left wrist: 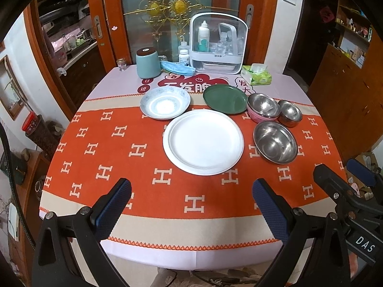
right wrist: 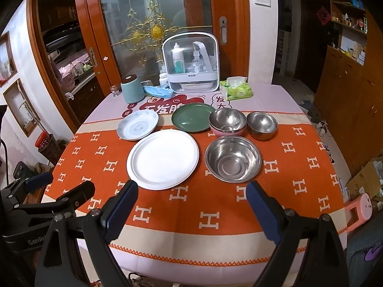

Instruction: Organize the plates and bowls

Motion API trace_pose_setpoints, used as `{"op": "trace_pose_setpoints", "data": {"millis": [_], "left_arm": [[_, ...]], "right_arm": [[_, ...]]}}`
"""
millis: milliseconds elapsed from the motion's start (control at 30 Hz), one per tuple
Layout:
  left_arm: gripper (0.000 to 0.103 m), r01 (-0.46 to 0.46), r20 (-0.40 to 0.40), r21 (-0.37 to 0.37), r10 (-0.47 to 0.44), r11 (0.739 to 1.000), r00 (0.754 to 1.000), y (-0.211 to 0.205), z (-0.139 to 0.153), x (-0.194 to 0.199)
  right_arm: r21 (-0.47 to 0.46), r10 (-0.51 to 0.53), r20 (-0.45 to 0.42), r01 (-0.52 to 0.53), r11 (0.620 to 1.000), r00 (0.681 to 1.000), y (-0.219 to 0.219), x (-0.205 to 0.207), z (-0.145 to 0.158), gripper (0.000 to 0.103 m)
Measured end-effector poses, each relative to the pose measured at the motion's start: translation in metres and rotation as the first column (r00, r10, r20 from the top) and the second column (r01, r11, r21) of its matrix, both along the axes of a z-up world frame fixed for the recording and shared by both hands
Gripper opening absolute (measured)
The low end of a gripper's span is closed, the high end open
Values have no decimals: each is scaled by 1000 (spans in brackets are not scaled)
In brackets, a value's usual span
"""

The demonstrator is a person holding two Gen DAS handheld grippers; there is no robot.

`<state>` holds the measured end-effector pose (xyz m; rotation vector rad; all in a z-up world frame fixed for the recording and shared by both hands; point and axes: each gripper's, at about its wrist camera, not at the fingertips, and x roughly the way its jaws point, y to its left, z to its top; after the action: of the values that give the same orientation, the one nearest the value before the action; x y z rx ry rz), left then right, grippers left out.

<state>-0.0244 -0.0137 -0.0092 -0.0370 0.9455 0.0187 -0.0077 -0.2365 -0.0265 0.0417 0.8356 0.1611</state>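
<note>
Orange cloth with a cream H pattern covers the table (left wrist: 167,205), which stands before a wood-framed glass door (left wrist: 172,12). My left gripper (left wrist: 191,205) hovers above the near edge of the cloth, its blue textured pads spread wide with nothing between them. My right gripper (right wrist: 191,205) hangs level beside it, likewise gaping and empty; its black frame shows at the right margin of the left wrist view. A flat white plate (left wrist: 203,141) lies nearest, round and matte. Behind it to the left rests a shallow blue-patterned dish (left wrist: 165,103), and behind to the right a dark green plate (left wrist: 225,98), glossy. Right of the white plate sits a large steel bowl (right wrist: 233,159), polished and empty. Beyond it a steel bowl is nested in a pink bowl (right wrist: 227,132), with a smaller steel bowl (right wrist: 262,124) just beside them. At the far edge stand a teal canister (left wrist: 148,62), a white organizer box (left wrist: 217,45) and a tissue pack (left wrist: 256,74).
</note>
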Motion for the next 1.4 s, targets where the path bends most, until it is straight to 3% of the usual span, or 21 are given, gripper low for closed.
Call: {"op": "trace_pose_setpoints", "data": {"millis": [867,1133,1300,1400], "left_arm": [[101,-22,-14,49,23,999,1000,3,-7,2],[101,-28,-13,45,28,999,1000,34,-7,46],[101,-39,-4,44,39,998,999,62,-12,92],[101,-37,-42,30,38,999,998,79,-26,124]], "right_arm": [[15,25,-21,-24,1000,999,2,2,-6,92],[-8,13,-36,-14,1000,999,17,37,-9,92],[-12,6,-61,-7,1000,998,19,80,-11,89],[-24,14,-91,-16,1000,996,22,108,-19,86]]}}
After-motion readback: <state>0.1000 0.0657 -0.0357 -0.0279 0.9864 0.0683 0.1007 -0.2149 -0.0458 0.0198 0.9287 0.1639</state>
